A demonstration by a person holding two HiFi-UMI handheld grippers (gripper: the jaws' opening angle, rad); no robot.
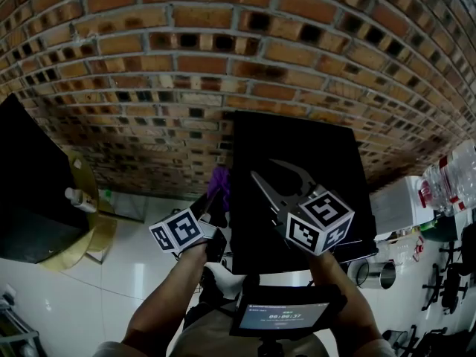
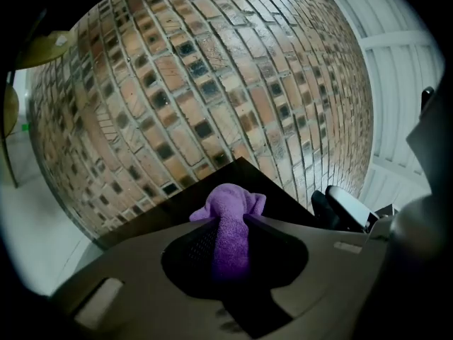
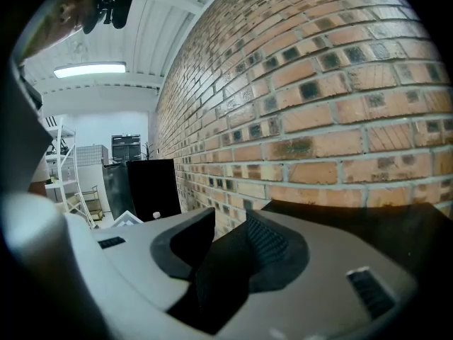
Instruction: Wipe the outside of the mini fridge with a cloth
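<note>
The black mini fridge (image 1: pixel 320 162) stands against the brick wall, and the head view looks down on its top. My left gripper (image 1: pixel 218 197) is at the fridge's left side, shut on a purple cloth (image 1: pixel 220 180). In the left gripper view the cloth (image 2: pixel 230 222) bulges out past the fingertips toward the fridge's dark edge (image 2: pixel 279 190). Whether the cloth touches the fridge I cannot tell. My right gripper (image 1: pixel 263 167) hovers over the fridge top and is open. Nothing lies between its jaws in the right gripper view (image 3: pixel 230 222), with the fridge top (image 3: pixel 403 222) to the right.
A brick wall (image 1: pixel 186 65) rises close behind the fridge. A big black object (image 1: pixel 22 177) and a round yellowish stand (image 1: pixel 88 222) are at the left. A white box (image 1: pixel 398 203), bottles (image 1: pixel 450 175) and a metal can (image 1: pixel 372 272) are at the right. The floor is white tile (image 1: pixel 126 266).
</note>
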